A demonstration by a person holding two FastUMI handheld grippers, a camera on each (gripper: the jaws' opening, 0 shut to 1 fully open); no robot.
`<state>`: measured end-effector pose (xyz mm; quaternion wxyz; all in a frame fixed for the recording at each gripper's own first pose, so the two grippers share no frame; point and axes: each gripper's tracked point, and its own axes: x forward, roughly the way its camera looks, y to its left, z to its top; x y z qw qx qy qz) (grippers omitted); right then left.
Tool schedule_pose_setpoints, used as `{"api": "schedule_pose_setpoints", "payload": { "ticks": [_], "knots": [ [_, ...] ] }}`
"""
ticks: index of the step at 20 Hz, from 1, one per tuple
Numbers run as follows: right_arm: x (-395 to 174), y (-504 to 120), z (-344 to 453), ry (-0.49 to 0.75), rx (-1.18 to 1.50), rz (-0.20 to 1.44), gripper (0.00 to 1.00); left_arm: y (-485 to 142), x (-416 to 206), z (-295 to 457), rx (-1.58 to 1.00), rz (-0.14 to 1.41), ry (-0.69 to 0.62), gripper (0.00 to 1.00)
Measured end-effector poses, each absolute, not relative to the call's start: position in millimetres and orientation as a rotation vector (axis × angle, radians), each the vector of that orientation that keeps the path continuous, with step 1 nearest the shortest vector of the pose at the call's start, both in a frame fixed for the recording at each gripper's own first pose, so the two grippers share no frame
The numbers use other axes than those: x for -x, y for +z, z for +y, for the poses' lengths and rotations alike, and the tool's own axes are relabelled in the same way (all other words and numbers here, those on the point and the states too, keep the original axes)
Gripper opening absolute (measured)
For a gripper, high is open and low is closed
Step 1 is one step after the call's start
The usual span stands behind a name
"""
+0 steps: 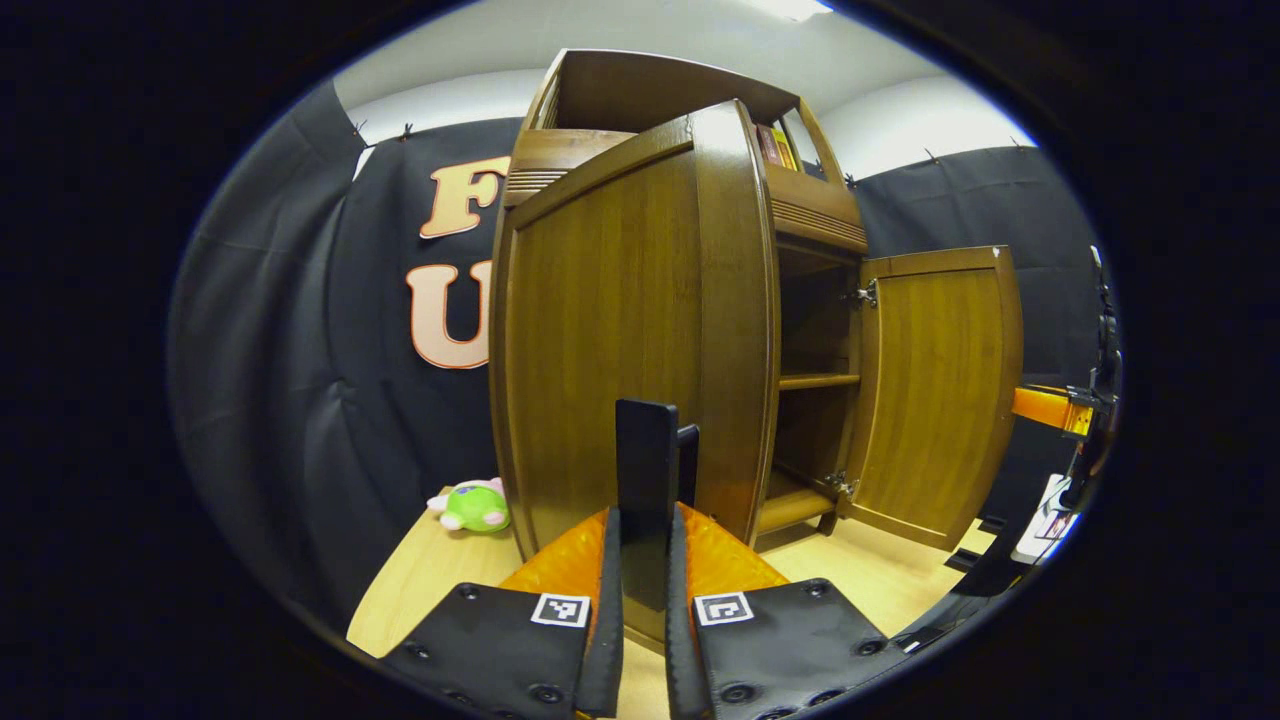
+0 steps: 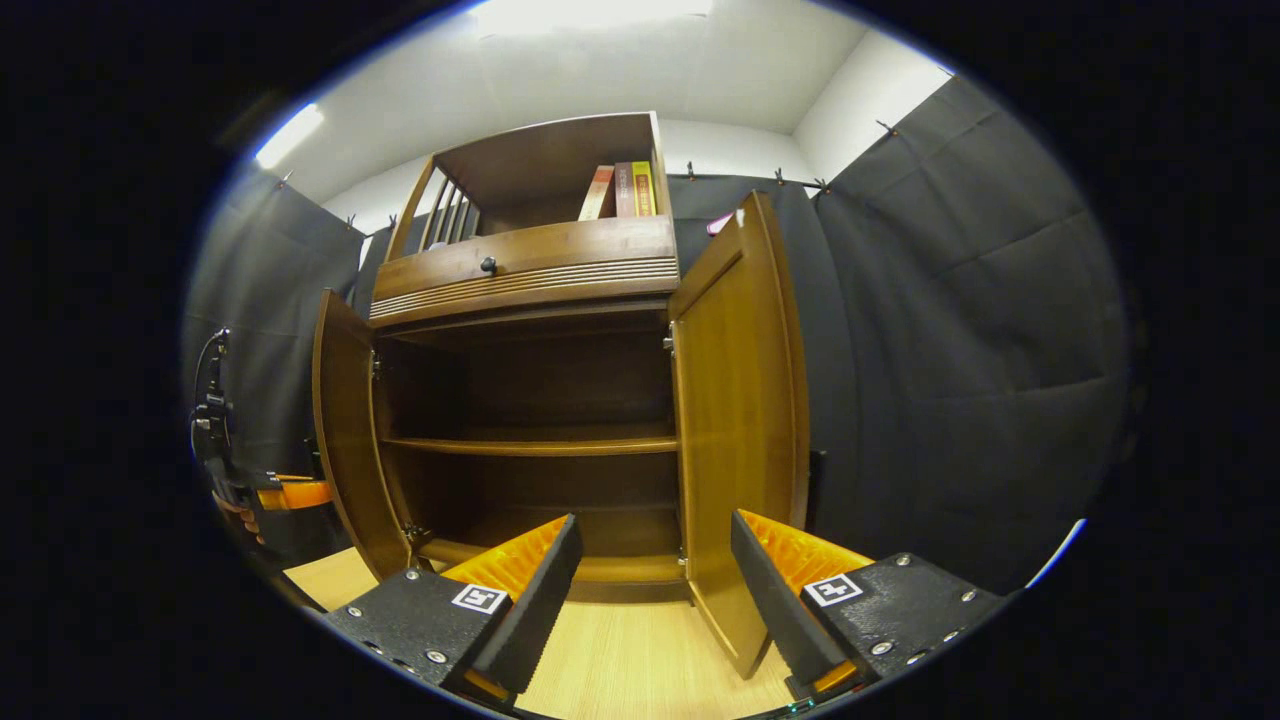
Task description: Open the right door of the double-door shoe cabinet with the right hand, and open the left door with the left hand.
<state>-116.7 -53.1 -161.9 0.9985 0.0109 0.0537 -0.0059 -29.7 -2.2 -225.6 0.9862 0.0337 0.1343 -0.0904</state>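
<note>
In the left gripper view, my left gripper (image 1: 645, 560) has its jaws clamped on the dark handle (image 1: 647, 470) of the left door (image 1: 620, 350), which stands swung well out from the shoe cabinet (image 1: 815, 215); the right door (image 1: 940, 390) beyond is wide open.

In the right gripper view, my right gripper (image 2: 655, 590) hangs with jaws apart, holding nothing, just before the right door (image 2: 735, 420). Shelves show bare. Both doors look open; I judge only letting go remains.

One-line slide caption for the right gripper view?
Right tongs open before the shoe cabinet, right door and left door both swung open.
</note>
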Motion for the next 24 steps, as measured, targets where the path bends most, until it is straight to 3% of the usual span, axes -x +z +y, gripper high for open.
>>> {"api": "schedule_pose_setpoints", "payload": {
  "ticks": [3,6,7,17,18,19,24],
  "knots": [
    [113.2,-161.7,-43.2,0.004,-0.016,0.104,0.92,-220.1,39.1,13.9,-0.114,0.264,-0.154,0.17],
    [111.6,-161.4,-32.2,0.027,-0.023,0.102,0.92,-215.8,45.6,28.2,-0.105,0.265,-0.132,0.17],
    [111.5,-162.0,-29.6,0.032,-0.024,0.101,1.00,-214.6,47.1,33.7,-0.101,0.264,-0.126,0.17],
    [105.7,-166.3,-13.0,0.060,-0.021,0.098,1.00,-212.0,48.4,72.3,-0.112,0.252,-0.082,0.16],
    [104.0,-167.3,-12.0,0.062,-0.023,0.099,0.92,-210.9,47.7,78.0,-0.107,0.249,-0.073,0.16],
    [103.1,-168.5,-11.4,0.061,-0.025,0.101,1.00,-209.9,46.8,84.1,-0.101,0.246,-0.062,0.16],
    [98.6,-172.8,-7.6,0.064,-0.030,0.109,1.00,-207.2,45.1,112.1,-0.076,0.239,-0.024,0.16]
  ]
}}
